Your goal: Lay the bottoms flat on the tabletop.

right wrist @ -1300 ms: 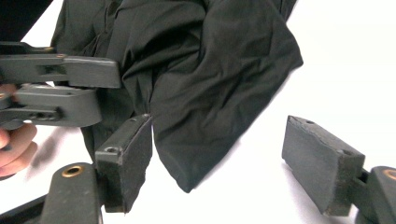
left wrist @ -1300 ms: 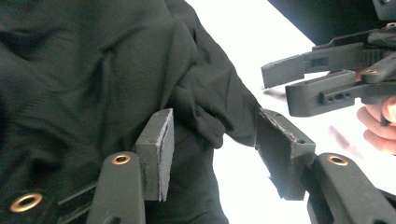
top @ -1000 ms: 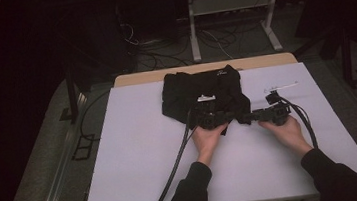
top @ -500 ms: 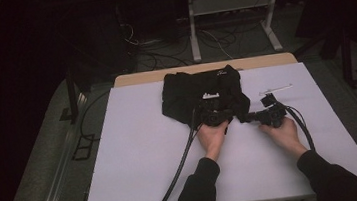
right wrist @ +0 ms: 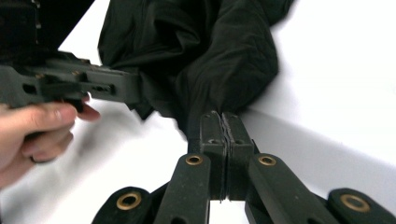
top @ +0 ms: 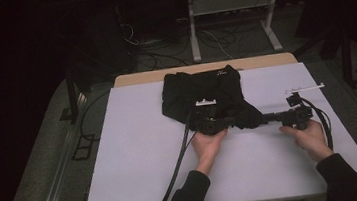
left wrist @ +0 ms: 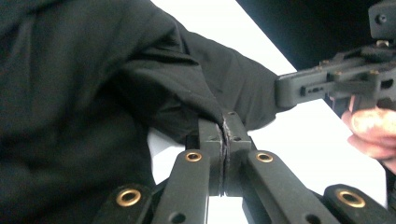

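Since the earlier high-view frames both hands have slid apart: left gripper [top: 218, 125] drifted toward 9 o'clock, right gripper [top: 264, 118] toward 3, and the near hem of the black garment [top: 200, 90] is now drawn out between them. Both sets of jaws have just been closing, w/ cloth between them.

Garment: dark, crumpled, lying on the white table [top: 136, 150] at approx. 12 o'clock from the hands, near the far edge, slightly left of table centre. Its near corner reaches toward 5 o'clock, ending at the right gripper.

Left gripper [left wrist: 224, 133]: jaws pressed together, a fold of the garment [left wrist: 93, 93] pinched at the tips. Right gripper [right wrist: 223, 126]: jaws likewise pressed tight, nipping the edge of the garment [right wrist: 215, 51] where it meets the table.

Left hand [top: 209, 145] sits at 6 o'clock of the garment; right hand [top: 311, 139] at approx. 4 o'clock, well apart from the left. Cables run from both grippers back toward the near table edge.

Beyond the right hand, at 2 o'clock, a thin white strip [top: 305, 87] lies on the table. A wooden edge [top: 203, 69] shows past the far side of the table.
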